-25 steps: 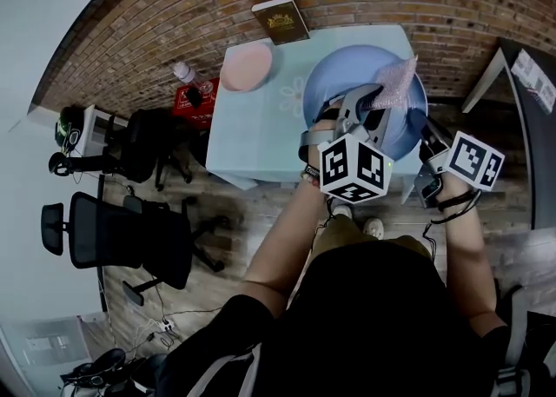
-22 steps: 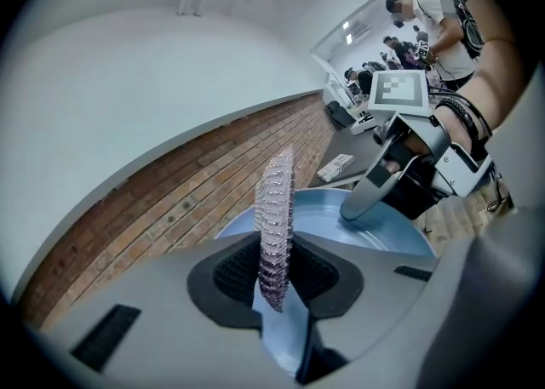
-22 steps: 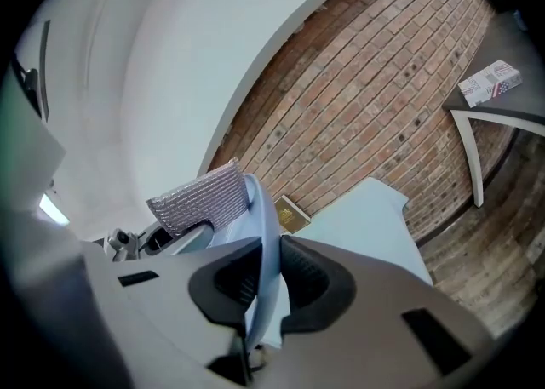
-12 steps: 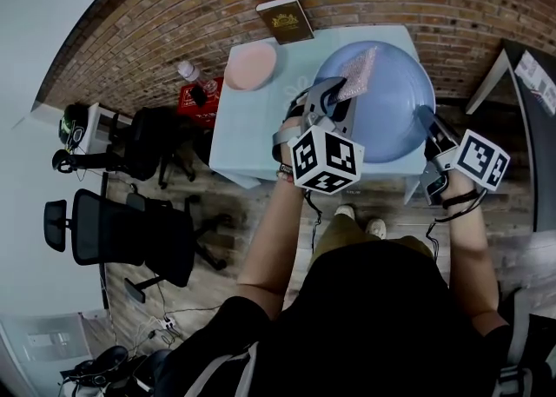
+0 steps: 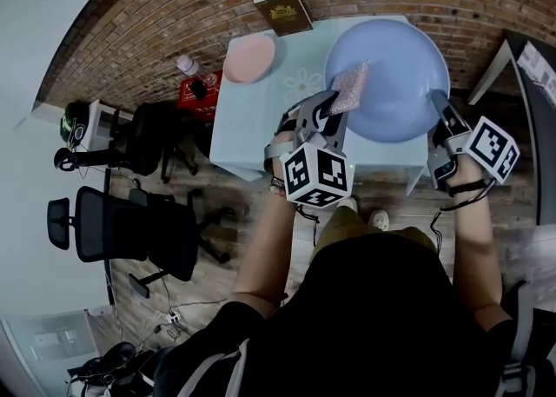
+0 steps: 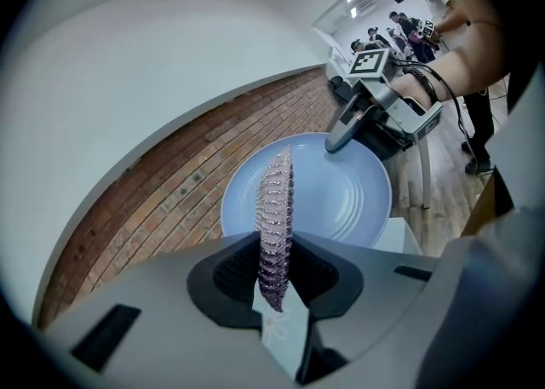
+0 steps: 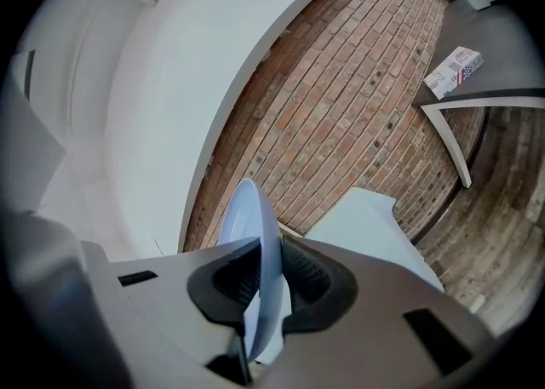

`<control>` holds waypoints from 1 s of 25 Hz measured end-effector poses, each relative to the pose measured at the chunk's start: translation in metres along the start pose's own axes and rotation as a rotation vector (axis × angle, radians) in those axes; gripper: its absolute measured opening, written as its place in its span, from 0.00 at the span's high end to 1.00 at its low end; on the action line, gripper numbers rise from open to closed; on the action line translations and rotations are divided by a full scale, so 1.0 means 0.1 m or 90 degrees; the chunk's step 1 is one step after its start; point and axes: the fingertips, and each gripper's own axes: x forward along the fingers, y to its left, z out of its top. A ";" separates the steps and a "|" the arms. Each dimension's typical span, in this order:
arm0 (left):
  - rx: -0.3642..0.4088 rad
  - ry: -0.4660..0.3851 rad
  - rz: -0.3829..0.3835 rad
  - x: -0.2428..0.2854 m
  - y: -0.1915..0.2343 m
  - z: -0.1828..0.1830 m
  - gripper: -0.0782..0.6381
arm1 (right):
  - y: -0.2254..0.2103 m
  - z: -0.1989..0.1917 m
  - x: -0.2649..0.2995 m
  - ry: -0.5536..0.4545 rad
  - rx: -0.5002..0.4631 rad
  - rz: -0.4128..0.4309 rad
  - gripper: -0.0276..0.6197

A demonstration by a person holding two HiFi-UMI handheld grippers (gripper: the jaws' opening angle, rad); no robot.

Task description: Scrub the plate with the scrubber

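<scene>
A large pale blue plate (image 5: pixel 391 74) is held over the right part of the light table (image 5: pixel 252 139). My right gripper (image 5: pixel 437 102) grips its right rim; the rim stands edge-on between the pads (image 7: pixel 255 251), and the jaws are opening slightly. My left gripper (image 5: pixel 334 107) is shut on a pink knobbly scrubber (image 5: pixel 349 89), which lies against the plate's left edge. In the left gripper view the scrubber (image 6: pixel 274 217) stands upright between the jaws, with the plate (image 6: pixel 341 200) behind it and the right gripper (image 6: pixel 336 136) on its far rim.
A small pink plate (image 5: pixel 249 61) and a brown book (image 5: pixel 282 11) lie at the table's far left. A bottle (image 5: pixel 186 67) and a red box stand on the floor beside it. Black office chairs (image 5: pixel 122 230) are at the left. A brick wall runs behind the table.
The left gripper has carried the scrubber from the plate's right side across to its left edge. The plate has shifted right and away in the head view.
</scene>
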 end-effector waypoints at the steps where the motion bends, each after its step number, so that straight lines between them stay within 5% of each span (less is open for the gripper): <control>1: 0.004 0.000 -0.007 -0.03 -0.05 -0.01 0.77 | -0.01 0.01 0.00 -0.005 0.008 -0.001 0.86; 13: -0.003 -0.021 -0.124 -0.22 -0.76 0.01 0.77 | -0.06 0.05 -0.02 -0.021 0.024 -0.016 0.85; 25: -0.042 -0.124 -0.208 -0.22 -1.09 0.46 0.77 | 0.08 -0.17 0.07 0.007 0.011 -0.002 0.85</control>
